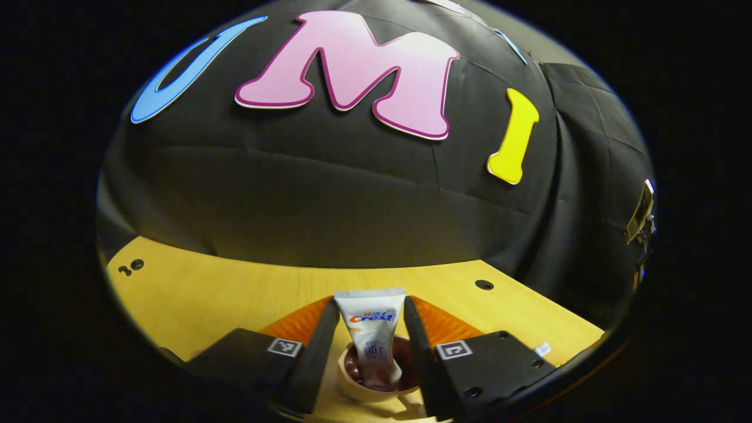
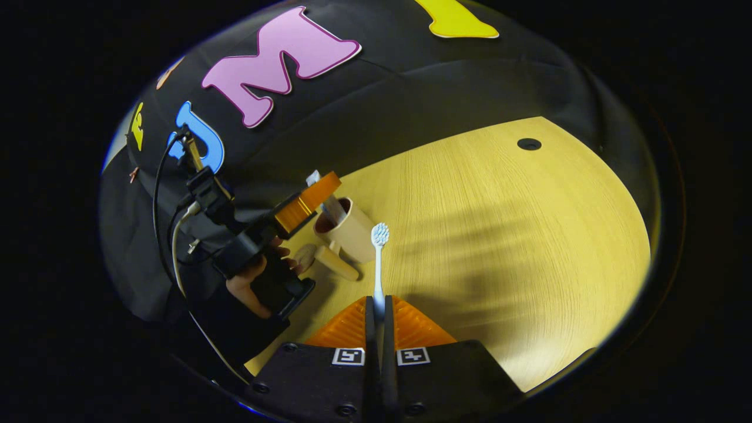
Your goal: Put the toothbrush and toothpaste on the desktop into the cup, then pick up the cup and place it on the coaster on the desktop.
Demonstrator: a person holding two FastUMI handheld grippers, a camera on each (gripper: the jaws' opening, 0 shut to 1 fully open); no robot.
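Jaws of the left gripper [image 1: 371,346] stand spread on either side of the toothpaste [image 1: 371,338], and whether they touch it I cannot tell; a gap seems to show at each side. That tube stands upright with its lower end down in the cup [image 1: 376,376], its crimped flat end upward. Jaws of the right gripper [image 2: 379,320] are pinching the toothbrush [image 2: 379,264] by its handle, bristle head pointing away and hanging just beside the cup's [image 2: 346,229] near wall, above the counter [image 2: 499,235].

By my reading the toothpaste step is all but finished, pending the left gripper drawing clear. The toothbrush is lifted but not yet in the cup, and carrying the cup to the coaster is not begun; I cannot pick out a coaster with any certainty.

As to looks: the toothpaste is a small white tube with a printed front. The cup is a pale beige mug, dark inside, with a thick handle jutting from its side. The toothbrush has a slim light handle and a pale blue-white head.

In the right gripper view, a hand [image 2: 249,288] holds the left gripper [image 2: 305,202] over the cup's rim.
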